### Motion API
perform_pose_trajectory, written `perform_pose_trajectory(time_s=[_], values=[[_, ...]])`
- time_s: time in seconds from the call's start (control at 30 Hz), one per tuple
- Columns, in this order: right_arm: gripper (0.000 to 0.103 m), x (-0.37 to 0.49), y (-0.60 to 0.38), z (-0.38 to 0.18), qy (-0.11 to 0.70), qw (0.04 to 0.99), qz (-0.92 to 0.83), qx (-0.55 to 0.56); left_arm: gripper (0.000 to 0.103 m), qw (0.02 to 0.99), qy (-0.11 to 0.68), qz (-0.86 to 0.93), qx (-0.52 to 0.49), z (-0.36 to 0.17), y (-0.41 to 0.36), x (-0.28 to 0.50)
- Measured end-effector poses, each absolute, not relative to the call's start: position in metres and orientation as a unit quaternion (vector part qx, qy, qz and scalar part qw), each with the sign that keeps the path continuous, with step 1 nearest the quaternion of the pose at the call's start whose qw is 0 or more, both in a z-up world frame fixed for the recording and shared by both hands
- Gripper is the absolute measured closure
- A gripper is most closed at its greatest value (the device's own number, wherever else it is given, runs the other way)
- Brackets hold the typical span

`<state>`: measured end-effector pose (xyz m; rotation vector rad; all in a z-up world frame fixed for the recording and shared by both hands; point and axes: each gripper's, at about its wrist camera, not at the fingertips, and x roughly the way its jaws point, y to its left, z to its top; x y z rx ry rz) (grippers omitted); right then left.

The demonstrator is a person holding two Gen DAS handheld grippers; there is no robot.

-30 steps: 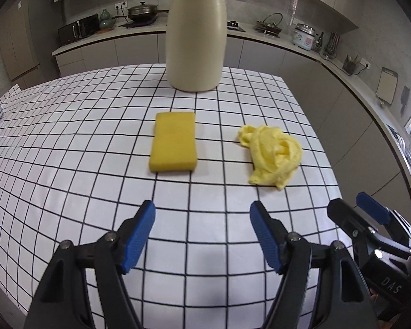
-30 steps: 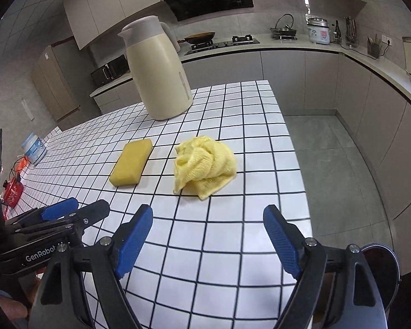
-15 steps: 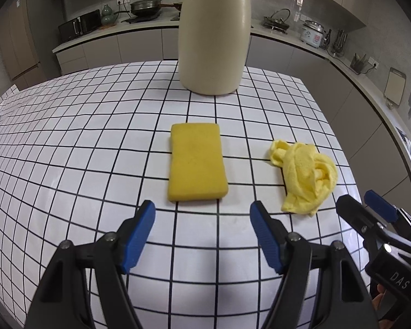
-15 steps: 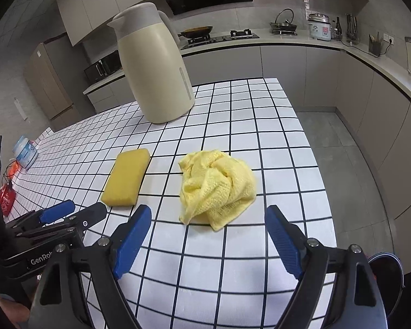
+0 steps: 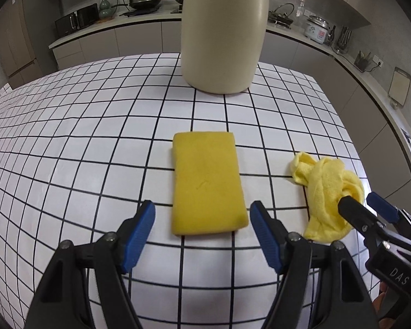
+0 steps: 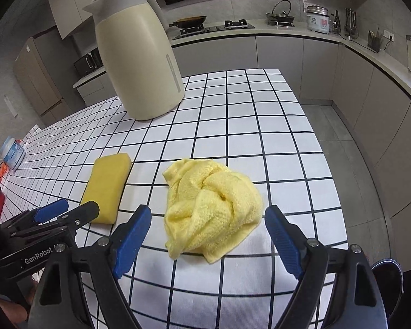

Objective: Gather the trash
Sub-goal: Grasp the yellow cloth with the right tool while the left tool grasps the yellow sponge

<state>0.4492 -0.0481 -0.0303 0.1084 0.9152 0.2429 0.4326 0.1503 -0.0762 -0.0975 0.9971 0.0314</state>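
Observation:
A yellow sponge (image 5: 207, 183) lies flat on the white checked table (image 5: 82, 137). My left gripper (image 5: 202, 219) stands open just short of the sponge's near end, its blue pads to either side and apart from it. To the right lies a crumpled yellow cloth (image 6: 213, 205). Around the cloth's near edge my right gripper (image 6: 208, 229) is open, with the pads clear of the fabric. In the left wrist view the cloth (image 5: 326, 192) shows at the right with the right gripper (image 5: 367, 205) over it. The right wrist view shows the sponge (image 6: 108, 186) and the left gripper (image 6: 68, 208) at the left.
A tall cream thermos jug (image 6: 139, 63) stands on the table behind the sponge. A small white tub (image 6: 12, 150) and red items sit at the table's far left. The table's right edge drops to the floor beside the cloth. A dark round bin (image 6: 389, 274) shows below.
Both grippers have moved forward and lower toward the table; the sponge and the cloth now sit close to their fingertips. The jaws have kept the same width.

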Motion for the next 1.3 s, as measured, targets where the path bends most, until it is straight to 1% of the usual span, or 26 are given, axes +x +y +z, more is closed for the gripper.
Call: perform_pose_trajectory(time_s=[0.43,0.67,0.7,0.73,0.8,0.83,0.87,0.93,1.03,1.13,1.3], values=[[0.016,0.475,-0.044,-0.052,0.463,0.879,0.104,0.045,0.03,0.865,0.5,0.011,-0.042,-0.103,0.148,0.462],[0.016,0.48,-0.041,-0.064,0.472,0.875,0.1,0.039,0.031,0.874,0.484,0.012,-0.031,-0.104,0.15,0.462],[0.016,0.48,-0.041,-0.064,0.471,0.876,0.099,0.037,0.034,0.876,0.482,0.013,-0.029,-0.104,0.15,0.461],[0.016,0.48,-0.04,-0.065,0.471,0.876,0.1,0.035,0.041,0.877,0.479,0.014,-0.028,-0.104,0.15,0.462],[0.017,0.479,-0.04,-0.065,0.467,0.877,0.102,0.037,0.045,0.879,0.475,0.014,-0.035,-0.102,0.153,0.461],[0.02,0.478,-0.04,-0.065,0.465,0.878,0.104,0.039,0.048,0.88,0.472,0.014,-0.042,-0.101,0.156,0.46],[0.023,0.477,-0.04,-0.064,0.461,0.88,0.107,0.039,0.049,0.88,0.471,0.014,-0.048,-0.101,0.158,0.46],[0.047,0.475,-0.04,-0.063,0.457,0.881,0.115,0.04,0.052,0.882,0.469,0.016,-0.055,-0.1,0.161,0.458],[0.056,0.472,-0.043,-0.062,0.457,0.88,0.125,0.046,0.054,0.885,0.462,0.015,-0.06,-0.095,0.163,0.453],[0.059,0.466,-0.046,-0.06,0.452,0.881,0.131,0.058,0.054,0.888,0.456,0.015,-0.061,-0.089,0.163,0.446],[0.061,0.456,-0.05,-0.05,0.438,0.886,0.141,0.067,0.054,0.893,0.446,0.01,-0.061,-0.076,0.159,0.433]])
